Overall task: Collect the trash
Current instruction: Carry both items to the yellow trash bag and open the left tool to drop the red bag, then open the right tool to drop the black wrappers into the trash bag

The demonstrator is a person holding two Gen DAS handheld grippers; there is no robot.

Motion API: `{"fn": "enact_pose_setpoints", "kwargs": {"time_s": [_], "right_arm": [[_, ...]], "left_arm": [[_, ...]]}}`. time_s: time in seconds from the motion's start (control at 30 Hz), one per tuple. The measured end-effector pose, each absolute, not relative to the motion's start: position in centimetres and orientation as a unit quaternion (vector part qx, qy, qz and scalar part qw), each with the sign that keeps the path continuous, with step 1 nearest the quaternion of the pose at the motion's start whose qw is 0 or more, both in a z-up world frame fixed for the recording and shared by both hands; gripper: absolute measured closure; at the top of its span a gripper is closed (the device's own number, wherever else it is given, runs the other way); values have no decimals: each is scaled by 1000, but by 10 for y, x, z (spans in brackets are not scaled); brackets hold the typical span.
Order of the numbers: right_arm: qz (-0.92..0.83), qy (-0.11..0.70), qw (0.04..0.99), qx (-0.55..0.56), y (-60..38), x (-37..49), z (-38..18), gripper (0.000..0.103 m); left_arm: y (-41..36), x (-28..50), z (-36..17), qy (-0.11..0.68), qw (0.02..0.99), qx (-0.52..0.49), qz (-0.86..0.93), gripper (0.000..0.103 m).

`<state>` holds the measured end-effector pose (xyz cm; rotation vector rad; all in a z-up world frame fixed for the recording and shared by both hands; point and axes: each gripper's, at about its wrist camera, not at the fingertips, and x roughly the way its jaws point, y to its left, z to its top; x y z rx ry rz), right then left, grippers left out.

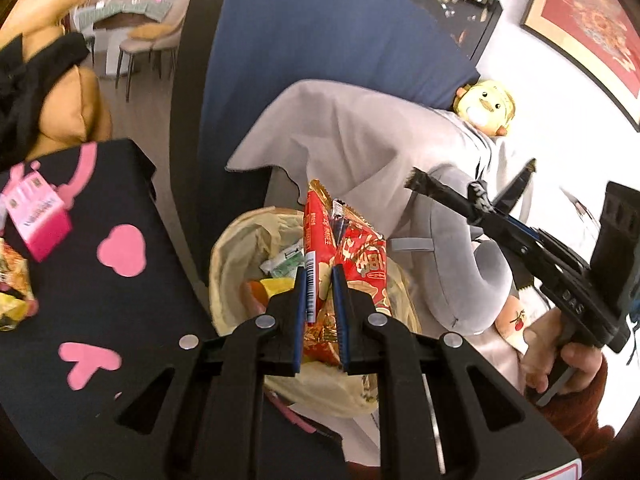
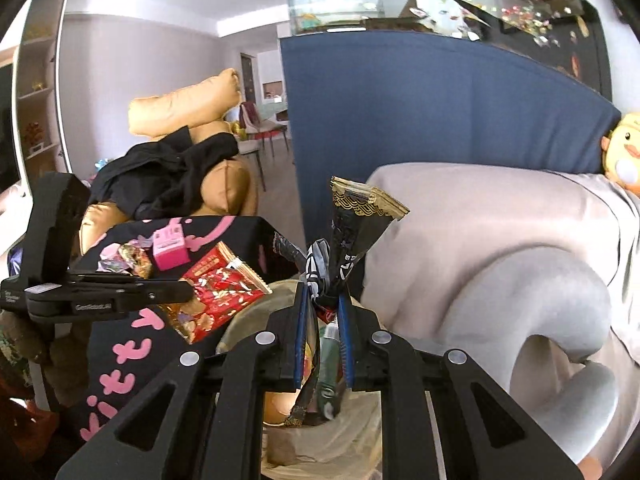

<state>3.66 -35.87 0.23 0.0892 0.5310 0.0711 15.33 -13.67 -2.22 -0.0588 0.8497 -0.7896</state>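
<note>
Living-room clutter frames the scene: a blue partition [image 2: 440,120], a grey neck pillow [image 2: 552,320] on the sofa, and a black desk [image 1: 120,300] with pink hearts. The left gripper [image 1: 320,292] has its fingers clamped on a red snack wrapper [image 1: 352,264] above the bag-lined trash bin [image 1: 240,248]. The right gripper [image 2: 323,312] pinches a black-and-gold wrapper [image 2: 360,216] just beside that bin. More wrappers [image 2: 128,256] and a pink box [image 2: 170,246] wait on the desk. Released off-centre, either light wrapper could catch the liner's rim and slide to the floor.
</note>
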Motion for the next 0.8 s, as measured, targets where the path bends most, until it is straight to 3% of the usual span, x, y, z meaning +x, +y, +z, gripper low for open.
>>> {"fn": "enact_pose_setpoints", "kwargs": {"time_s": [0.23, 0.4, 0.63, 0.8], "right_arm": [[31, 275, 959, 59, -366, 48, -12, 88], [34, 281, 957, 72, -365, 59, -18, 88], [45, 302, 950, 64, -350, 81, -30, 88], [54, 324, 943, 48, -337, 98, -39, 88]], "left_arm": [[-168, 184, -46, 436, 820, -31, -369, 90], [-175, 198, -63, 464, 809, -28, -360, 66], [-132, 175, -56, 433, 839, -22, -328, 55], [-85, 155, -49, 425, 853, -33, -302, 53]]}}
